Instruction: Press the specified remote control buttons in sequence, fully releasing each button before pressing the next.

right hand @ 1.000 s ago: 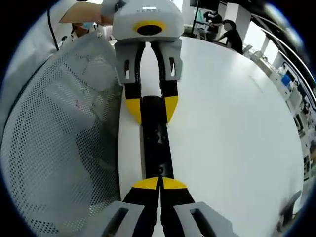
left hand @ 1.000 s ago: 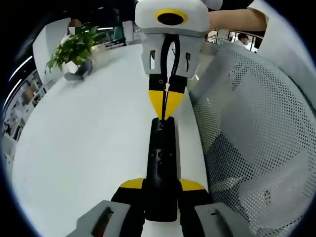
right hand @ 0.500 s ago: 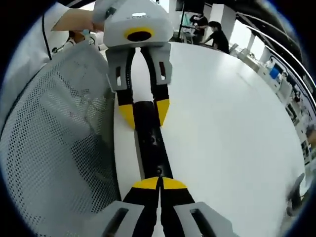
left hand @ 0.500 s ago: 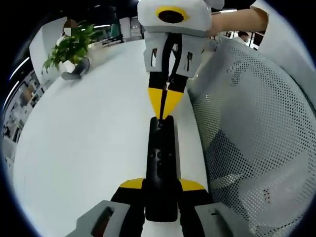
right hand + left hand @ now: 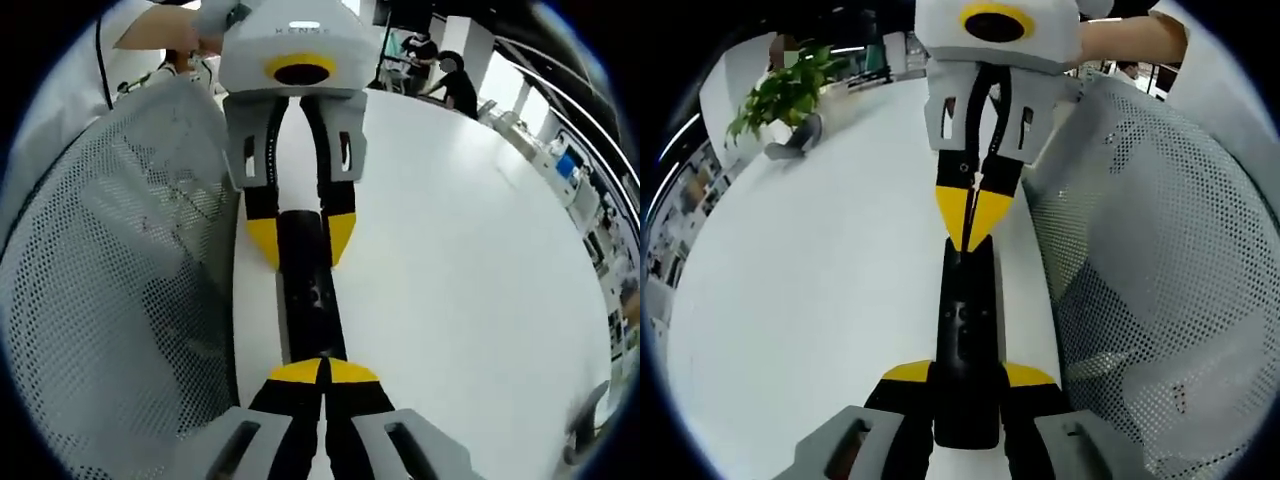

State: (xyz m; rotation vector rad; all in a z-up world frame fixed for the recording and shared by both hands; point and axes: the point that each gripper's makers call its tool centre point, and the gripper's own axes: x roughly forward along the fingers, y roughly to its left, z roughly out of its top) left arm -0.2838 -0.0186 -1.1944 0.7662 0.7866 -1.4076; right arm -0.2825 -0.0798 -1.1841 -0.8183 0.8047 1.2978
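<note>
A white worktop (image 5: 810, 300) carries a potted plant (image 5: 785, 95) near its far corner. At its edge, the left gripper (image 5: 965, 375) clamps the black remote (image 5: 967, 330); the right gripper (image 5: 322, 372), jaws closed together, presses it beside a mesh chair (image 5: 110, 280).

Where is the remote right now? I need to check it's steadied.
The remote lies on the white table beside the mesh chair, clamped by the left tool, with the right tool at its far end.

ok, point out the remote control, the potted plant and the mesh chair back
remote control (image 5: 967, 345), left gripper view, middle of its black body
potted plant (image 5: 783, 92), left gripper view, its green leaves
mesh chair back (image 5: 110, 290), right gripper view, perforated white panel
</note>
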